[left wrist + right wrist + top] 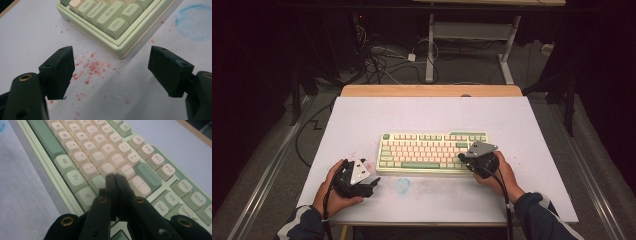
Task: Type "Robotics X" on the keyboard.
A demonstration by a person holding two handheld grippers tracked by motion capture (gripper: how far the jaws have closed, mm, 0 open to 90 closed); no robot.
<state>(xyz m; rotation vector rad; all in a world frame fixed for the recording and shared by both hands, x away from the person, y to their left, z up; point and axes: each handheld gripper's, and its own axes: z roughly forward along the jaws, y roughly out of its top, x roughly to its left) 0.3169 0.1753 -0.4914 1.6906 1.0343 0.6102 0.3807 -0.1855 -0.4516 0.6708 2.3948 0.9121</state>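
A green and cream keyboard [432, 152] lies in the middle of the white table top [432, 112]. My left gripper [371, 184] rests on the table just left of the keyboard's near left corner [120, 53], jaws wide apart with nothing between them [111, 72]. My right gripper [461, 157] hovers over the keyboard's right end, its jaws pressed together and empty [115, 177], tips right over the keys near the Enter key [141, 185]. Whether the tips touch a key I cannot tell.
A blue smudge [402, 185] marks the table in front of the keyboard, and red specks [92, 67] lie under the left gripper. A wooden strip [432, 90] edges the table's far side. Cables [377, 60] and a desk frame [430, 45] stand on the floor beyond.
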